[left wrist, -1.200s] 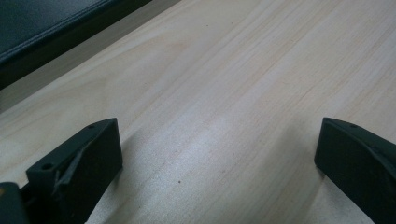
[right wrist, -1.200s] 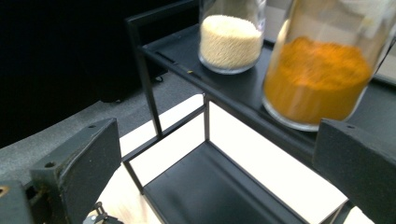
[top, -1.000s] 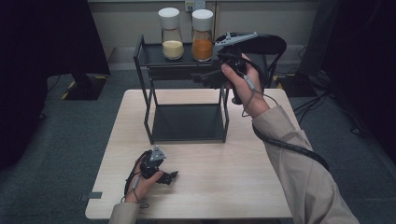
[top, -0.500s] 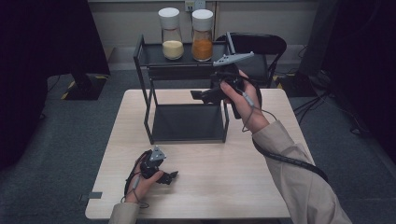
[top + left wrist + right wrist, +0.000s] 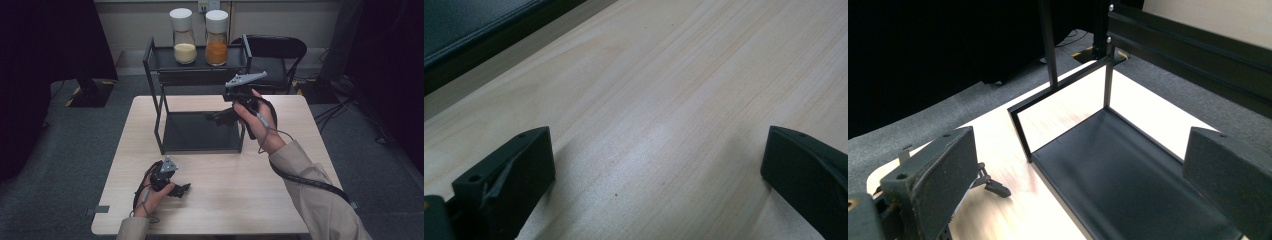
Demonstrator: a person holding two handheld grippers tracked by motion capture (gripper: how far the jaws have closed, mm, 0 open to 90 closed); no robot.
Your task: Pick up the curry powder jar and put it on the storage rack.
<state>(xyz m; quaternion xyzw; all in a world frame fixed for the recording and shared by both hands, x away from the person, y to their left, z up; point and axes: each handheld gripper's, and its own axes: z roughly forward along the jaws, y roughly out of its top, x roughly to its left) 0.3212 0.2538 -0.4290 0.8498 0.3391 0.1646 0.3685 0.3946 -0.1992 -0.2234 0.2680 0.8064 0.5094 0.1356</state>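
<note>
Right gripper (image 5: 1073,180): in the right gripper view its two black jaws stand wide apart with nothing between them and nothing touching either pad. In the high view the right gripper (image 5: 220,116) is held in the air by the right hand (image 5: 257,120), near the right front post of the shelf rack (image 5: 200,75) and above the rack's lower shelf (image 5: 197,131). The right gripper view looks down past the jaws onto that lower shelf (image 5: 1128,170).

Left gripper (image 5: 649,185): in the left gripper view the jaws are likewise spread wide, empty, with bare table (image 5: 664,100) wood between them. In the high view the left gripper (image 5: 180,190) lies low on the table (image 5: 250,200), held by the left hand (image 5: 150,195), in front of the rack and well apart from it.

Shelf rack: a black metal frame of two levels, thin upright posts at the corners, flat dark shelves. It stands at the far middle of the light wooden table. The lower shelf is bare. On the upper shelf stand two clear jars with white lids, just beside each other: a jar of pale yellow contents (image 5: 184,35) on the left, a jar of orange contents (image 5: 216,36) on the right. Both are upright. A black chair (image 5: 277,52) stands behind the table at the right.
</note>
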